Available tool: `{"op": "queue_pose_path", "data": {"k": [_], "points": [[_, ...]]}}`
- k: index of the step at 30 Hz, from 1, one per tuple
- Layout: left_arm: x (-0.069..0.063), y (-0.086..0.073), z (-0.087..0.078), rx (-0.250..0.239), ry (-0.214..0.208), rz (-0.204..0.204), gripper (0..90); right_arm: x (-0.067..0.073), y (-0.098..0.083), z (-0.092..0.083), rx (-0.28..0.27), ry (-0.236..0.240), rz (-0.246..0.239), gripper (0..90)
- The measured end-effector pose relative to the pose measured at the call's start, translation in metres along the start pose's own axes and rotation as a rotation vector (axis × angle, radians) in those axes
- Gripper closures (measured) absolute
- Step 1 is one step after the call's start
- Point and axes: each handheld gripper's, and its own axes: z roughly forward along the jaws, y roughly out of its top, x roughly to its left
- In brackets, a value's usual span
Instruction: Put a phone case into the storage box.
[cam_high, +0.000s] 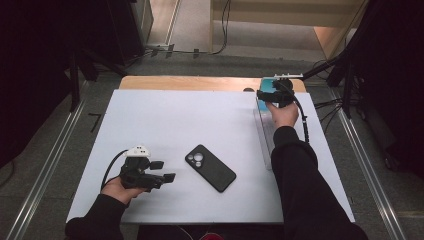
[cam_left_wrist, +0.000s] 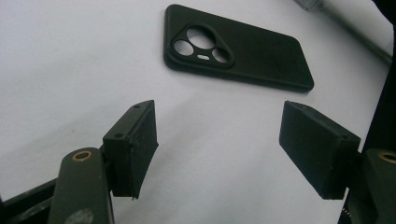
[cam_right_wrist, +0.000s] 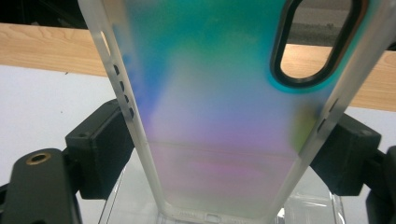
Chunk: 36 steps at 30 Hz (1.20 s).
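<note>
A black phone (cam_high: 210, 168) lies face down near the middle of the white table (cam_high: 175, 115), its camera cluster toward the left. My left gripper (cam_high: 166, 171) rests just left of it, lying level and pointing at it. In the left gripper view the phone (cam_left_wrist: 238, 46) lies beyond the left gripper (cam_left_wrist: 217, 140), whose wide-apart jaws hold nothing. At the far right my right gripper (cam_high: 265, 95) holds a translucent teal-to-pink phone case (cam_high: 263, 92). In the right gripper view the right gripper (cam_right_wrist: 224, 154) has both pads pressed on the long edges of the case (cam_right_wrist: 219, 116).
A long clear plastic box (cam_high: 265, 135) runs along the table's right side, under the right hand; its rim (cam_right_wrist: 121, 205) sits below the case. A wooden strip (cam_high: 190, 82) borders the far edge. Cables and dark stands surround the table.
</note>
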Motion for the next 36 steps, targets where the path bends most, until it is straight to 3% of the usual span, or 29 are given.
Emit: {"op": "queue_pose_path", "data": {"k": [9, 15, 19, 24, 36], "points": [[0.0, 0.0, 0.0, -0.001, 0.001, 0.0, 28.2, -0.001, 0.0, -0.002, 0.006, -0.001, -0.025, 11.7], [0.0, 0.0, 0.0, -0.001, 0.002, 0.0, 28.2, -0.003, 0.0, -0.003, 0.005, 0.027, -0.002, 8.8], [0.0, 0.0, 0.0, -0.001, 0.003, 0.0, 28.2, -0.003, 0.0, -0.003, 0.007, 0.037, 0.001, 0.7], [0.0, 0.0, 0.0, 0.0, 0.003, -0.001, 28.2, -0.003, 0.0, -0.004, 0.009, 0.057, 0.001, 0.6], [0.001, 0.0, 0.0, 0.001, 0.006, -0.008, 28.2, -0.002, 0.007, -0.03, 0.012, 0.081, -0.014, 0.6]]}}
